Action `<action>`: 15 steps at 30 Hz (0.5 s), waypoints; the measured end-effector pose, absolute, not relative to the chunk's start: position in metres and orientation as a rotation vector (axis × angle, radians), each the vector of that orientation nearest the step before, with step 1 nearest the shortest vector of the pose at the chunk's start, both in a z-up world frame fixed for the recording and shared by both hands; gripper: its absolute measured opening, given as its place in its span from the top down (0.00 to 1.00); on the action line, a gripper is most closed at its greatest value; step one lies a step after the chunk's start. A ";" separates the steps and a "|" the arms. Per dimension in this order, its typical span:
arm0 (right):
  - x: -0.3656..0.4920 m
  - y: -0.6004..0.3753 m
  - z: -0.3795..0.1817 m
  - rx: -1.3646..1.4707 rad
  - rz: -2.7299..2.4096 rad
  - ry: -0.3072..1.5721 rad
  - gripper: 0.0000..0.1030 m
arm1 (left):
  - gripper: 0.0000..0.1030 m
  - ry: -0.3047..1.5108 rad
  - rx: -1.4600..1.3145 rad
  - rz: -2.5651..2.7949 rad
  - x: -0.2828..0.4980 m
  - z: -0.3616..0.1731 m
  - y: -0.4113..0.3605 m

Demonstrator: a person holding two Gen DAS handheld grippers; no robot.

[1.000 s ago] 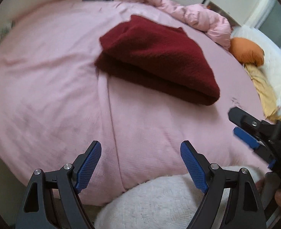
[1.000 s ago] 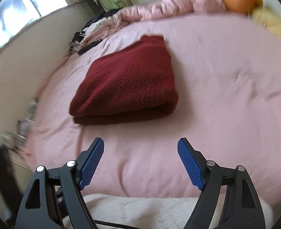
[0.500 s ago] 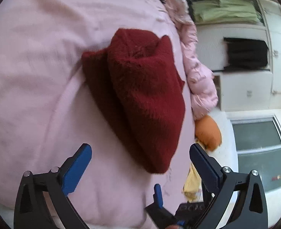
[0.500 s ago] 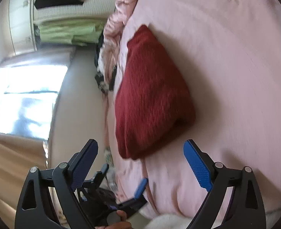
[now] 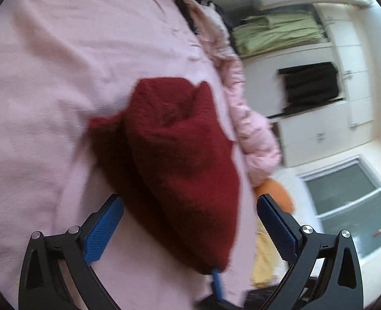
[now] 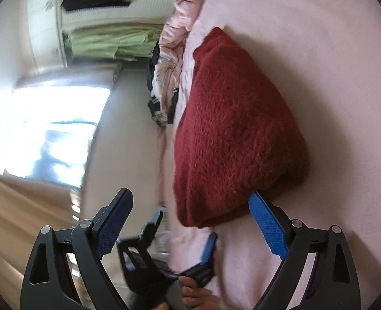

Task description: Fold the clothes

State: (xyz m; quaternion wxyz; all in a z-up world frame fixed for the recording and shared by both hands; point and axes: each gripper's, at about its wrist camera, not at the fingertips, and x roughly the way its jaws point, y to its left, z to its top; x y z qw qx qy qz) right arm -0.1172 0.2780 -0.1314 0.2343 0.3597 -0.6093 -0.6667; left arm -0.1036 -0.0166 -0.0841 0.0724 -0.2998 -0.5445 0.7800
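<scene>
My left gripper [image 5: 188, 235] and right gripper [image 6: 190, 222] both gape, holding nothing; the folded red sweater [image 5: 180, 160] lies on the pink bedspread [image 5: 48, 77], long axis running away from me, roughly equally near both.

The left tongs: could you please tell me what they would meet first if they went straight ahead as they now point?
Most likely the folded dark red sweater, which fills the line ahead of the open left tongs on the pink bed cover; depth is unclear.
</scene>
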 end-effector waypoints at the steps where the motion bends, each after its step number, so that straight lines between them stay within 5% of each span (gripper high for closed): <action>1: -0.120 0.279 -0.141 0.987 -1.750 -1.739 0.11 | 0.00 -1.657 -0.875 2.321 -0.103 -0.085 -0.019; 8: -0.130 0.285 -0.151 0.995 -1.674 -1.803 0.11 | 0.01 -1.856 -0.647 2.134 -0.098 -0.089 -0.036; 12: -0.145 0.278 -0.151 0.996 -1.667 -1.780 0.11 | 0.02 -1.816 -0.564 2.154 -0.105 -0.081 -0.034; 14: -0.148 0.276 -0.155 1.030 -1.675 -1.783 0.11 | 0.11 -1.800 -0.670 2.161 -0.112 -0.086 -0.028; 15: -0.149 0.276 -0.159 1.041 -1.671 -1.807 0.14 | 0.26 -1.803 -0.736 2.163 -0.113 -0.093 -0.027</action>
